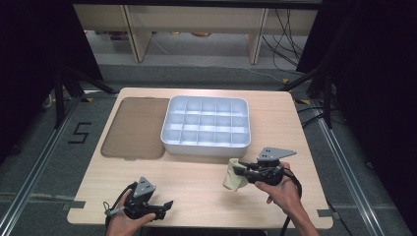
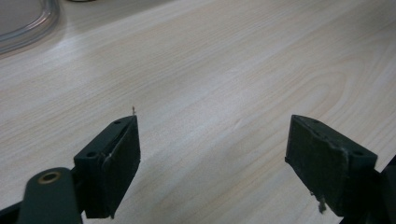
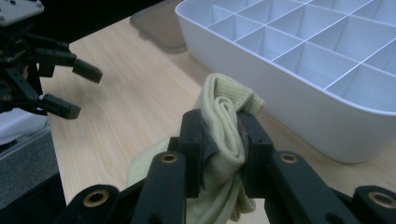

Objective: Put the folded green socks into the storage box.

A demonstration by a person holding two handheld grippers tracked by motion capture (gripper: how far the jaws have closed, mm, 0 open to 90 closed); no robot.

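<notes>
Grey carpeted floor (image 1: 44,147) with black "5" marking (image 1: 79,132) at 9 o'clock, pale wooden bench legs (image 1: 137,34) at 12 o'clock, black curtains (image 1: 378,73) at 3 o'clock

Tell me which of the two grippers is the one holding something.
The right gripper: its jaws pinch a rolled pale yellow cloth beside the white divided tray. The left gripper stands open over bare table.

A: Front of table (image 1: 196,189): bare wood between both grippers, easy passage.
B: Farther back?
A: White compartment box (image 1: 206,123) blocks the middle; brown lid (image 1: 134,127) lies flat just left of it. Narrow bare strip along the right edge.
</notes>
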